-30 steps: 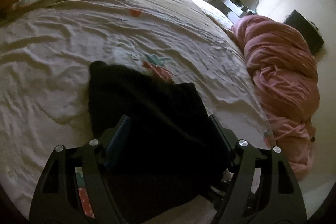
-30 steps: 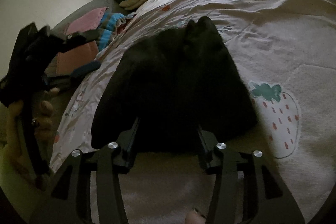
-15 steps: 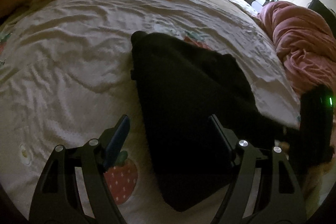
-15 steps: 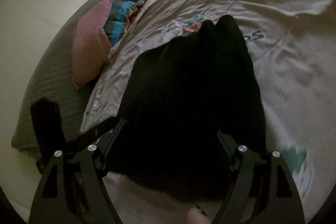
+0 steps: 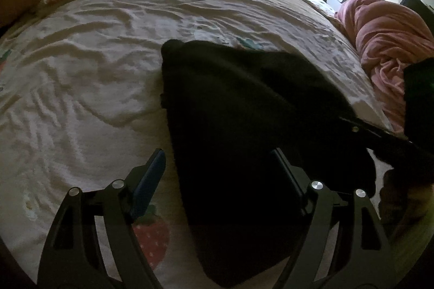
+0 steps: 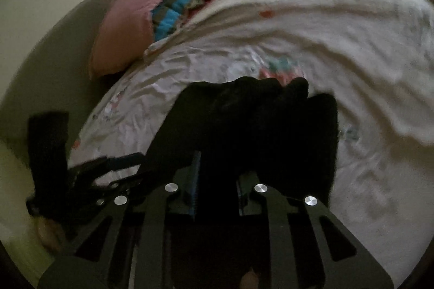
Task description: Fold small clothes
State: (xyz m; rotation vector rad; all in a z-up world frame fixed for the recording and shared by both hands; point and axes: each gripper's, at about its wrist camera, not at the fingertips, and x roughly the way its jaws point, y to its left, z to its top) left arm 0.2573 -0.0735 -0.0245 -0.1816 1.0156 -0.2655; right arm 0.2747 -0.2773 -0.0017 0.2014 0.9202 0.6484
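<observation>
The right gripper (image 6: 217, 180) is closing its jaws on the near edge of the black garment (image 5: 244, 104), where half a second ago they stood wide, and the cloth rises with it. The left gripper (image 5: 217, 169) hangs released over the same edge, near the bed (image 5: 81, 72) side. I judge a fold is starting.

Two grippers angled downward
Left gripper (image 5: 217, 167) spread wide, pads pressing nothing; right gripper (image 6: 217, 175) closing, jaws narrow, on black cloth.
</observation>
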